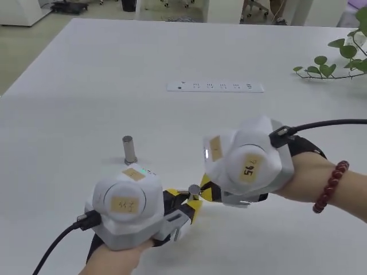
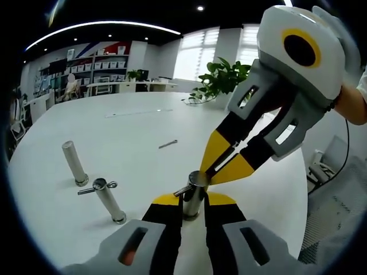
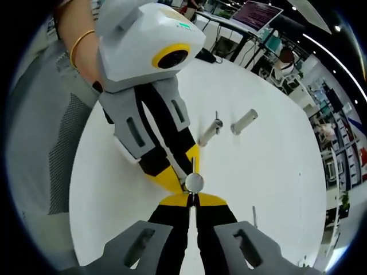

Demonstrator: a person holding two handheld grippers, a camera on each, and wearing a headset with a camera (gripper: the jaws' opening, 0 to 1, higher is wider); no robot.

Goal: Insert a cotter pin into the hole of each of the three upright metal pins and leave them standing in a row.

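Observation:
My left gripper (image 2: 194, 201) is shut on an upright metal pin (image 2: 194, 186) standing on the white table. My right gripper (image 2: 213, 172) comes in from the upper right, shut on a cotter pin (image 2: 181, 190) whose tip pokes out of the pin's hole. In the right gripper view the pin's top (image 3: 194, 182) sits just beyond my right gripper (image 3: 192, 198), and the left gripper (image 3: 178, 172) reaches in from above. Further left stand a pin with a cotter pin through it (image 2: 108, 198) and a bare pin (image 2: 74, 163). In the head view both grippers meet at the held pin (image 1: 194, 189).
A loose cotter pin (image 2: 167, 144) lies on the table beyond the pins. A white power strip (image 1: 215, 87) lies farther back, and a leafy plant (image 1: 338, 60) reaches in at the right edge. The table (image 1: 86, 86) is wide and white.

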